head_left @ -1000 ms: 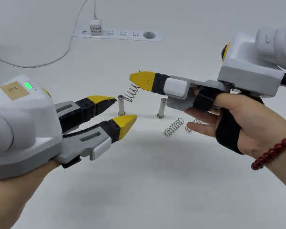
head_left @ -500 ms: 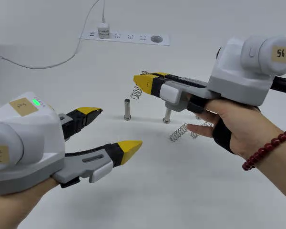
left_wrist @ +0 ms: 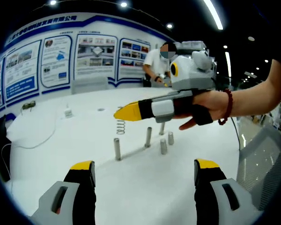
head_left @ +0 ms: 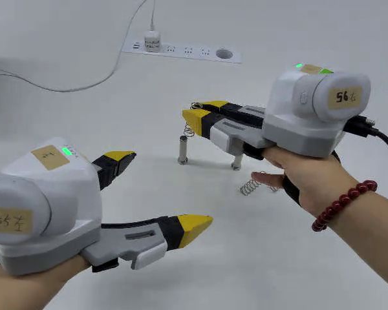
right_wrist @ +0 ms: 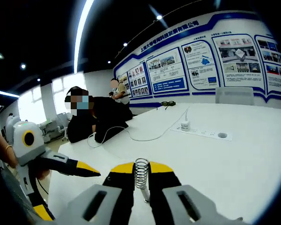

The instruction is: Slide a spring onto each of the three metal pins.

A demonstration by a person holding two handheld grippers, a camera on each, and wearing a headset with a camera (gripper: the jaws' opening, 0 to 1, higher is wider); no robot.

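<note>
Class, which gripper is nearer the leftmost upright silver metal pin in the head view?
Right. The right gripper hovers just above that pin; the open left gripper sits well back.

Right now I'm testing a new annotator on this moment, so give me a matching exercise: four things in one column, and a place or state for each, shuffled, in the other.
Things:
1. left gripper
2. right gripper
3. loose spring
4. power strip

Places or states:
A. lying on the table
B. jaws wide apart, holding nothing
C. at the far back, a plug in it
D. shut on the held spring

Pairs: 1-B, 2-D, 3-A, 4-C
</note>
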